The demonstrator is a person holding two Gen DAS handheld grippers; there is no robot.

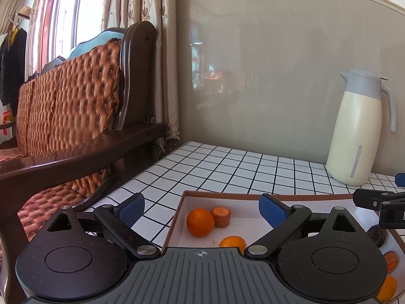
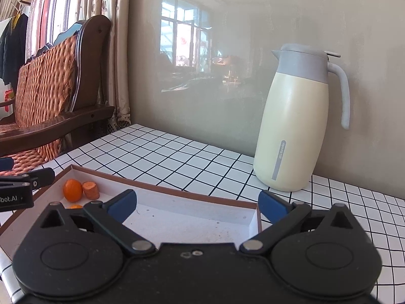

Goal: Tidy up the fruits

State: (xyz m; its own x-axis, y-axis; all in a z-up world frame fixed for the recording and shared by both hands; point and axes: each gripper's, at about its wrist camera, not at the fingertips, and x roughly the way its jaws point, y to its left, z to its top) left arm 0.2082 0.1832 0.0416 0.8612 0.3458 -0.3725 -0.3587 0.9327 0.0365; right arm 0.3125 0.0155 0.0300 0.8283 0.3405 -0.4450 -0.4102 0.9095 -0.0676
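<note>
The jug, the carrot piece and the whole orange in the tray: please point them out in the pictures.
jug point(image 2: 291, 126), right wrist view, middle of its cream body.
carrot piece point(image 1: 221, 217), left wrist view, its side below the cut top face.
whole orange point(image 1: 200, 222), left wrist view, centre of its peel.

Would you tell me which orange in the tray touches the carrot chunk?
The far orange, beside the carrot chunk near the tray's back corner; the near orange lies apart.
</note>
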